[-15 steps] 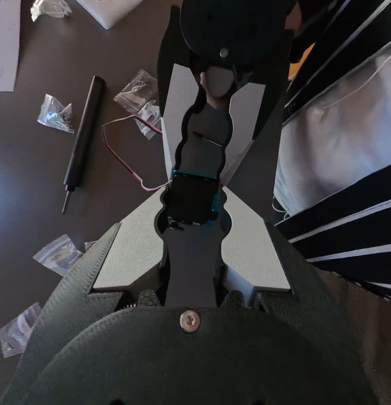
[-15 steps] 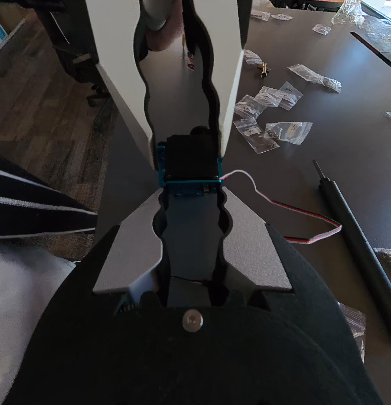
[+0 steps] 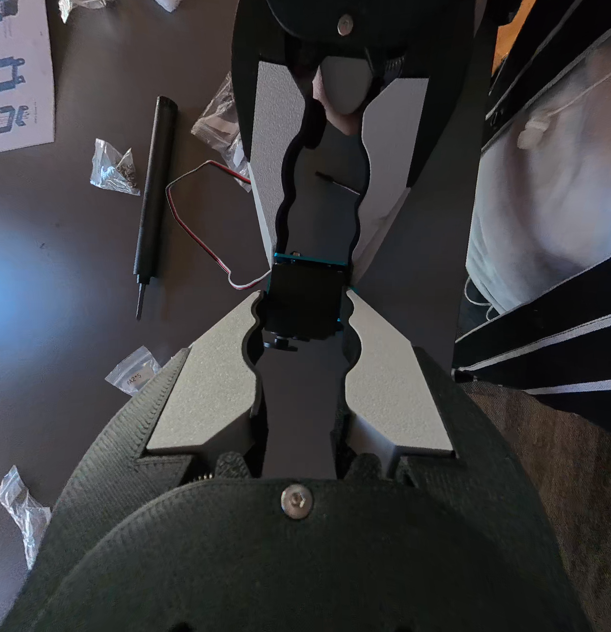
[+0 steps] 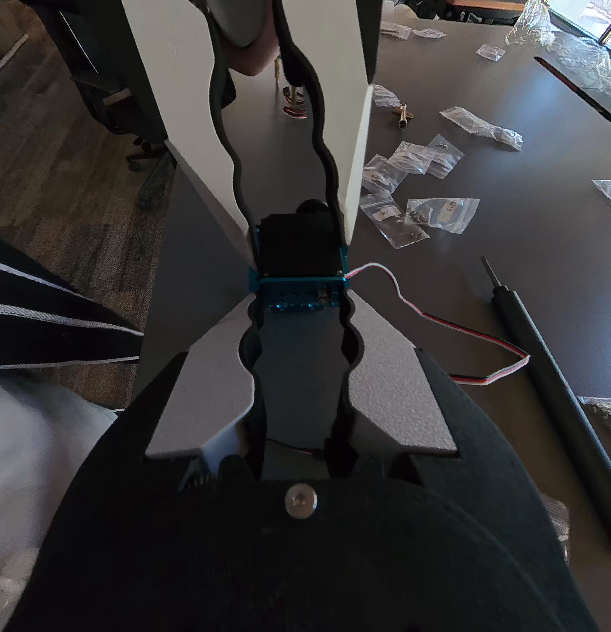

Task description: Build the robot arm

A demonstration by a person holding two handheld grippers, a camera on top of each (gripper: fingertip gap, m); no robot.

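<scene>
A dark matte table point(image 4: 502, 307) carries everything; on it lie a long black screwdriver point(image 3: 153, 191), a red, white and black cable point(image 4: 468, 345) looping beside it, and many small clear plastic bags point(image 4: 430, 212) of hardware scattered apart; a brass cross-shaped fitting point(image 4: 403, 113) sits near the bags; a white printed sheet point(image 3: 20, 75) lies at one edge; crumpled clear wrap point(image 4: 577, 51) lies at the far corner.
</scene>
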